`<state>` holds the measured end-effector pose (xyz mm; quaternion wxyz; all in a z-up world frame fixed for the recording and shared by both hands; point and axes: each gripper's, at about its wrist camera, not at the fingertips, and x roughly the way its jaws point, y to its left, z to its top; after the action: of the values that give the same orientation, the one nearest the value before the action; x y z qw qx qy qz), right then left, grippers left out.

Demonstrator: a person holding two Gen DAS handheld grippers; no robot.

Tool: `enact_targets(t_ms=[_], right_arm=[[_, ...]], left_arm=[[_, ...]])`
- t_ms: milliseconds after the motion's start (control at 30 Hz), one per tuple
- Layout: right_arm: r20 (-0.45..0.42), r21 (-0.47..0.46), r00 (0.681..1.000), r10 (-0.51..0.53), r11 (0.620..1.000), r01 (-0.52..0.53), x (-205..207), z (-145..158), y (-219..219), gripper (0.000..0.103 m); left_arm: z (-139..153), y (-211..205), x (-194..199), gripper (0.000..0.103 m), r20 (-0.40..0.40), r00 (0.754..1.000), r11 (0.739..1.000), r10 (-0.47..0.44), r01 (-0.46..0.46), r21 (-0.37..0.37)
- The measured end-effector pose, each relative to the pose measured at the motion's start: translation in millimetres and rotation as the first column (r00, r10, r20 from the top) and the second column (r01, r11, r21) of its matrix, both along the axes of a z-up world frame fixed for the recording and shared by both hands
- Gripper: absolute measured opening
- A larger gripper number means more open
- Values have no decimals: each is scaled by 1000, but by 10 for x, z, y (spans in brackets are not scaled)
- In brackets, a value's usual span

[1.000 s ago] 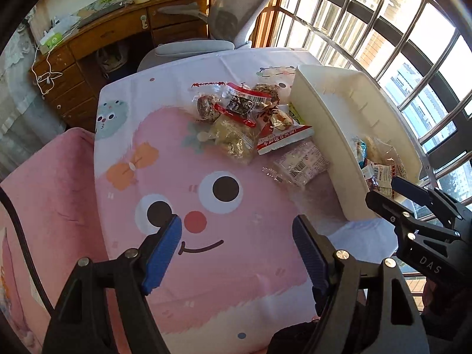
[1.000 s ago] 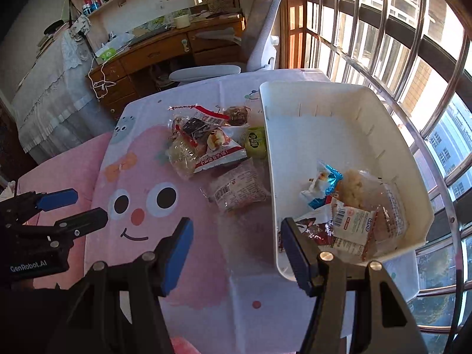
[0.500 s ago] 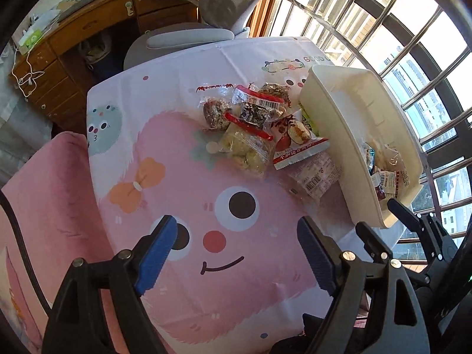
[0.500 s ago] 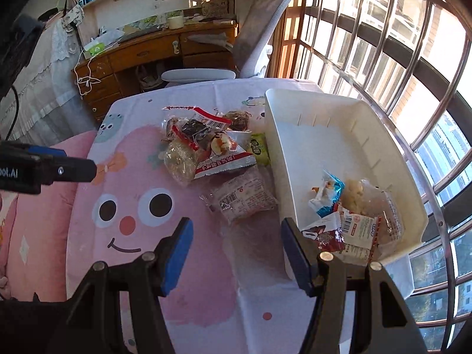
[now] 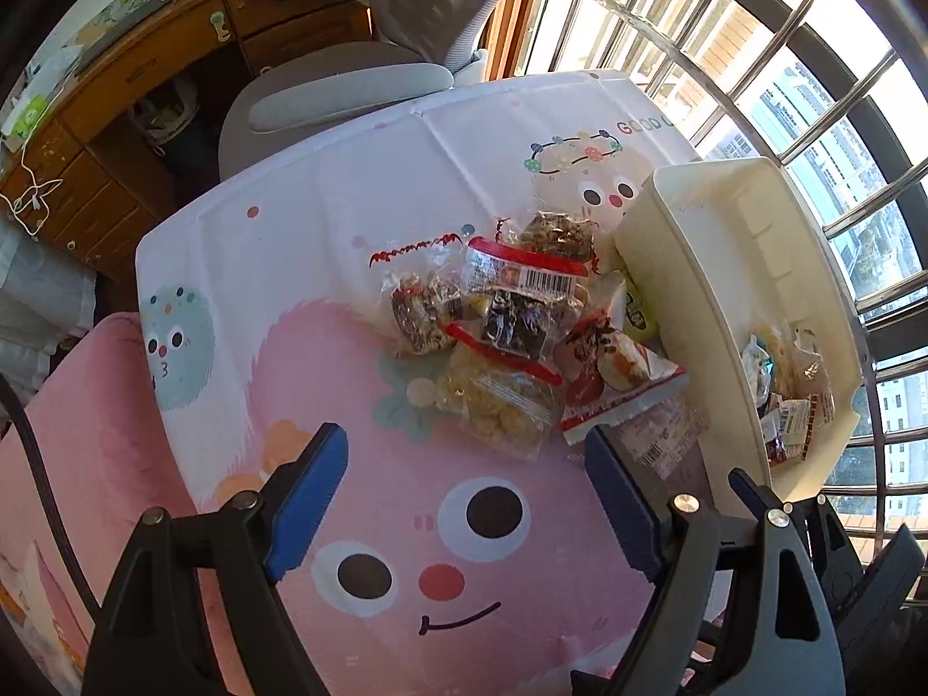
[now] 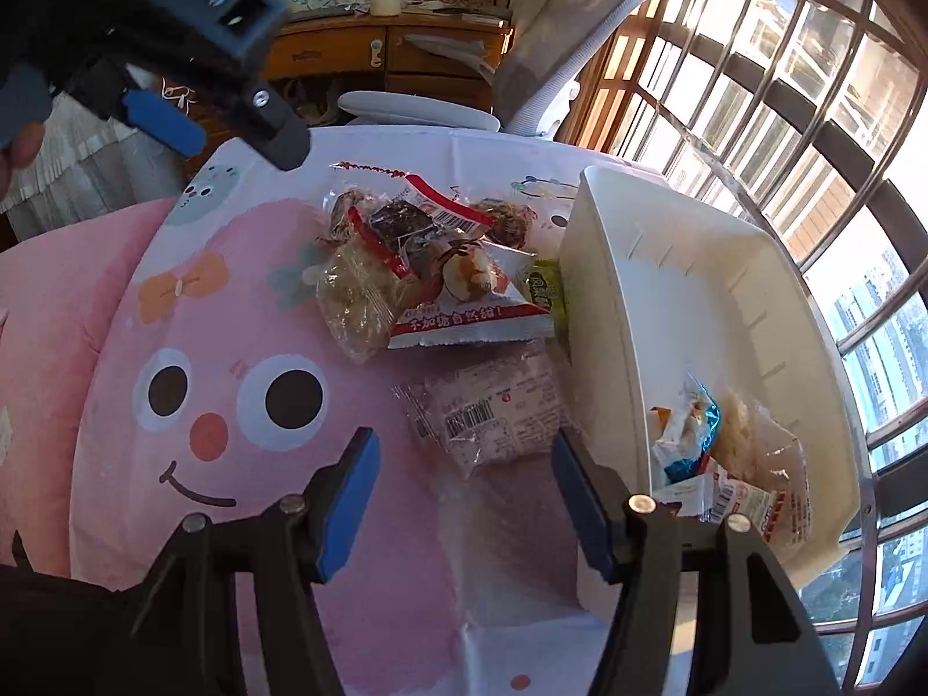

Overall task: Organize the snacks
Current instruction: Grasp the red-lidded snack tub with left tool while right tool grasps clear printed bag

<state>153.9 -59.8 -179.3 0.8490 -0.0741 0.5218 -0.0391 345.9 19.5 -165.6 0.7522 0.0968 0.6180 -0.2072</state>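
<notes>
A pile of snack packets (image 5: 510, 336) lies on the pink cartoon tablecloth (image 5: 406, 522); it also shows in the right wrist view (image 6: 423, 267). A clear packet with a barcode (image 6: 493, 412) lies alone beside the white bin (image 6: 696, 313). The bin (image 5: 713, 301) holds several packets (image 6: 731, 475) at its near end. My left gripper (image 5: 464, 499) is open and empty, above the cloth short of the pile. My right gripper (image 6: 464, 493) is open and empty, just short of the barcode packet. The left gripper also shows at the top left of the right wrist view (image 6: 174, 58).
A grey office chair (image 5: 359, 87) stands at the table's far edge, with a wooden desk (image 5: 145, 69) behind it. Window bars (image 5: 812, 87) run along the right. A pink cushion (image 5: 69, 435) lies at the left of the table.
Both grippers have moved forward toward the snacks. The left gripper rose into the top left of the right wrist view. Both stay open. The snacks have not moved.
</notes>
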Motion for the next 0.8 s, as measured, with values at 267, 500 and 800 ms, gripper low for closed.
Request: enact_targets(t_ms=[267, 500, 800], right_arm=[[-30, -68, 999, 14, 998, -16, 194, -218, 79, 62], [-80, -99, 997, -25, 995, 17, 301, -377, 30, 62], [-106, -102, 991, -85, 992, 74, 416, -510, -97, 64]], left_arm=[[-295, -299, 312, 83, 7, 998, 998, -55, 55, 29], [-546, -491, 415, 83, 0, 995, 995, -96, 96, 41], [-820, -652, 475, 83, -15, 992, 988, -121, 122, 95]])
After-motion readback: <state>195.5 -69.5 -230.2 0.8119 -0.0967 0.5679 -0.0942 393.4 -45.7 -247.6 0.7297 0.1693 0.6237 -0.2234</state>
